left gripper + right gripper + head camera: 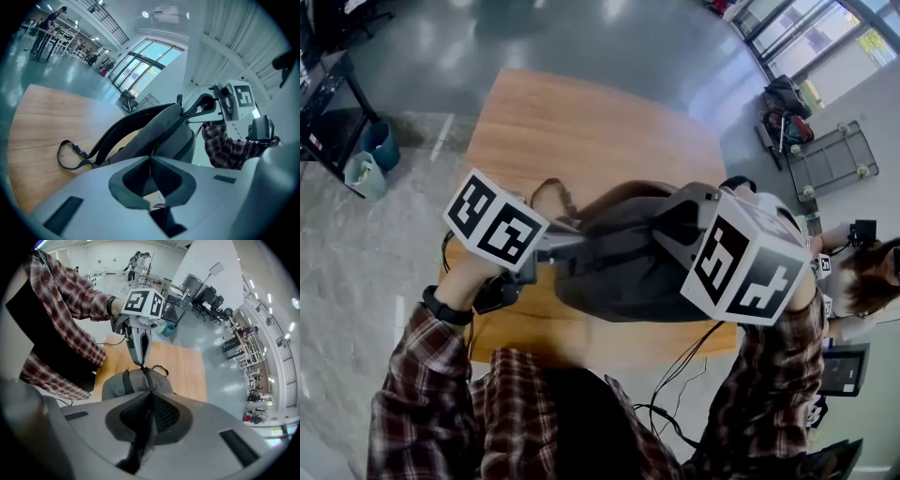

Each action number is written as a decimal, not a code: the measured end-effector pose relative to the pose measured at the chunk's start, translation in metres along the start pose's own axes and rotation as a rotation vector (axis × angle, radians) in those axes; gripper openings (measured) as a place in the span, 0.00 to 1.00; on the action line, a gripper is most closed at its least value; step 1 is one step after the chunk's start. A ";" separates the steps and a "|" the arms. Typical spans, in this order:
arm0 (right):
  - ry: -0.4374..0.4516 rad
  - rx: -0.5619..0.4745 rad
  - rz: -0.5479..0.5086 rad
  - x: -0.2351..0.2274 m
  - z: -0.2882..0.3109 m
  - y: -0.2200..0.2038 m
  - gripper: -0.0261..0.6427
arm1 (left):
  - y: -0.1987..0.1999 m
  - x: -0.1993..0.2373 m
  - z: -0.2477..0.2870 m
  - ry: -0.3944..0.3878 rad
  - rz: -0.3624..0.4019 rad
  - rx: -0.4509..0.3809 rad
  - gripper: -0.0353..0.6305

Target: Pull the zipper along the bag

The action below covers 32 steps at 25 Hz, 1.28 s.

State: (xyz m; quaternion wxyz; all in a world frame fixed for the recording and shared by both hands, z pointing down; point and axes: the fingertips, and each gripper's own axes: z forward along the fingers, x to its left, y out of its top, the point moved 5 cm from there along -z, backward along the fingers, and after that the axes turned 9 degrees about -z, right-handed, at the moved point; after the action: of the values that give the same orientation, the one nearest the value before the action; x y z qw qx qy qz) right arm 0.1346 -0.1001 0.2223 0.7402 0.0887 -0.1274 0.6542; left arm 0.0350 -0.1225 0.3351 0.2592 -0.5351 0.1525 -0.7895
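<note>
A grey backpack (619, 272) lies on the wooden table (581, 122) with a gripper at each end. My left gripper (567, 246) is shut on the bag's left end, with grey fabric pinched between the jaws (151, 157). My right gripper (661, 239) is at the bag's right end. In the right gripper view its jaws (149, 392) are shut on a dark strip of the bag on the zipper line. I cannot tell whether that strip is the pull tab. From there the bag (136, 380) stretches ahead to the left gripper (141, 364). Across the bag (154, 136), the left gripper view shows the right gripper (190, 112).
A loose black strap (70, 157) trails off the bag onto the table behind it. Cables (675, 384) hang off the table's near edge. Blue bins (375, 155) stand on the floor at the left. A cart (830, 159) and a person (862, 272) are at the right.
</note>
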 end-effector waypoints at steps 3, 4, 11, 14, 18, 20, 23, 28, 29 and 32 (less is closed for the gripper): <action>0.004 -0.013 0.012 -0.001 0.000 -0.001 0.07 | -0.010 0.023 0.000 0.027 -0.058 0.025 0.08; 0.009 -0.019 0.015 -0.001 0.001 0.001 0.07 | -0.014 0.031 0.001 0.017 -0.087 0.030 0.08; -0.031 0.000 0.043 -0.007 -0.001 -0.011 0.07 | -0.100 0.133 0.022 0.245 -0.239 0.273 0.06; -0.004 -0.038 0.067 -0.009 0.005 -0.005 0.08 | -0.109 0.133 0.028 0.015 -0.386 0.097 0.06; -0.011 -0.039 0.064 -0.012 0.009 -0.001 0.08 | -0.077 0.127 0.021 -0.132 -0.371 -0.071 0.06; -0.014 -0.041 0.069 -0.012 0.010 -0.003 0.08 | -0.054 0.107 0.009 -0.224 -0.334 -0.151 0.06; -0.014 -0.050 0.077 -0.011 0.010 -0.004 0.08 | -0.029 0.081 -0.002 -0.279 -0.234 -0.187 0.09; 0.002 -0.071 0.068 -0.005 0.007 0.000 0.08 | -0.012 0.066 0.008 -0.225 -0.088 -0.120 0.26; 0.001 -0.072 0.067 -0.004 0.007 0.000 0.08 | -0.011 0.067 0.012 -0.215 -0.075 -0.099 0.26; -0.004 -0.074 0.067 -0.001 0.007 0.001 0.08 | -0.013 0.064 0.023 -0.237 -0.038 -0.029 0.26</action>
State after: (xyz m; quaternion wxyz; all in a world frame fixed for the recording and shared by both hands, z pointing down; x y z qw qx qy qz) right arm 0.1334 -0.1030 0.2288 0.7206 0.0582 -0.1556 0.6732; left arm 0.0343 -0.1478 0.3997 0.2526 -0.6312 0.1217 -0.7232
